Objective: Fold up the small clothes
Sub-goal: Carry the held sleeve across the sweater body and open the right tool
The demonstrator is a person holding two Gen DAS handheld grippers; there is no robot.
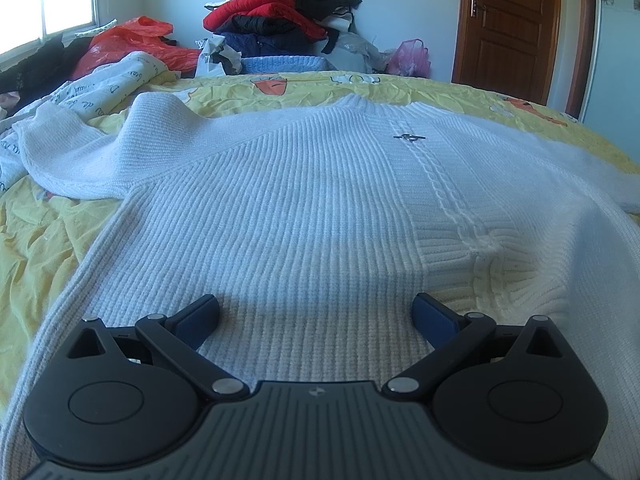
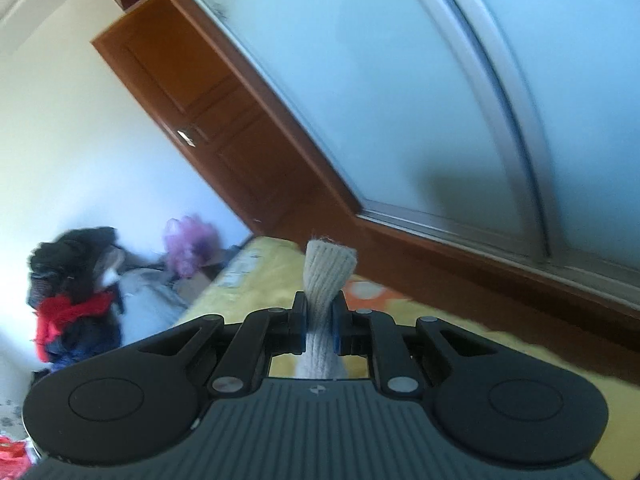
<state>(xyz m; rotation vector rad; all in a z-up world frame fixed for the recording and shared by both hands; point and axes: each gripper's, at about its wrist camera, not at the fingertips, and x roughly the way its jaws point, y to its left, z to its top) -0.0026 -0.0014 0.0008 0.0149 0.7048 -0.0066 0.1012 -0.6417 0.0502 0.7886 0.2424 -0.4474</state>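
A white ribbed knit sweater (image 1: 304, 208) lies spread flat on the yellow bedsheet (image 1: 36, 248), neck toward the far side, one sleeve (image 1: 80, 148) reaching left. A small metal pin (image 1: 408, 137) sits near its collar. My left gripper (image 1: 316, 314) is open and empty, low over the sweater's lower part, blue pads (image 1: 200, 316) wide apart. My right gripper (image 2: 320, 316) is shut on a bunched piece of white knit fabric (image 2: 329, 268), lifted above the bed and tilted. Which part of the sweater it holds is hidden.
A pile of red, black and navy clothes (image 1: 276, 12) stands at the far side, with an orange plastic bag (image 1: 132, 40) and a printed cloth (image 1: 92, 88) to the left. A brown door (image 1: 516, 24) is at the far right. A sliding wardrobe (image 2: 440, 92) fills the right wrist view.
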